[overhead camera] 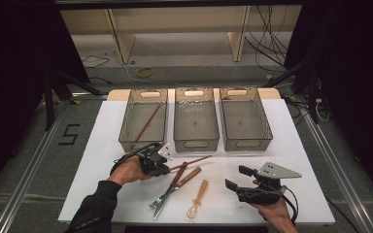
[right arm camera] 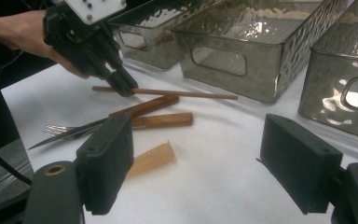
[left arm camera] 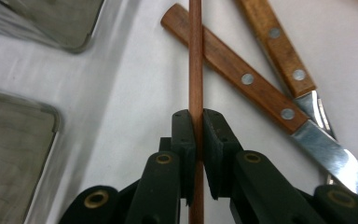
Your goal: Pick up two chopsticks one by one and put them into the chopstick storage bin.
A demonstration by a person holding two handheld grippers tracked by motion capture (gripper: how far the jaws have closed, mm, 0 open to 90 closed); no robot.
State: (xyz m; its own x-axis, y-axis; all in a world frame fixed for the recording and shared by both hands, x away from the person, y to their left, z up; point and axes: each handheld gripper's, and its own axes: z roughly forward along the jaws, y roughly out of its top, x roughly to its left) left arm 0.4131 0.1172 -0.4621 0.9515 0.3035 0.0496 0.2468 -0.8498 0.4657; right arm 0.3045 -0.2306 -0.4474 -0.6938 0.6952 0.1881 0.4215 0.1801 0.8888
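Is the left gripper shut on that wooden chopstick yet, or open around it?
Shut on it. In the left gripper view, both pads of the left gripper press the sides of the chopstick.

A single legible mark appears in the high view: a large dark figure "5" on the grey floor, at the left of the frame, just beside the white table's left edge. Nothing else can be read; the bins, utensils and grippers in both gripper views carry no readable lettering, brand or label.
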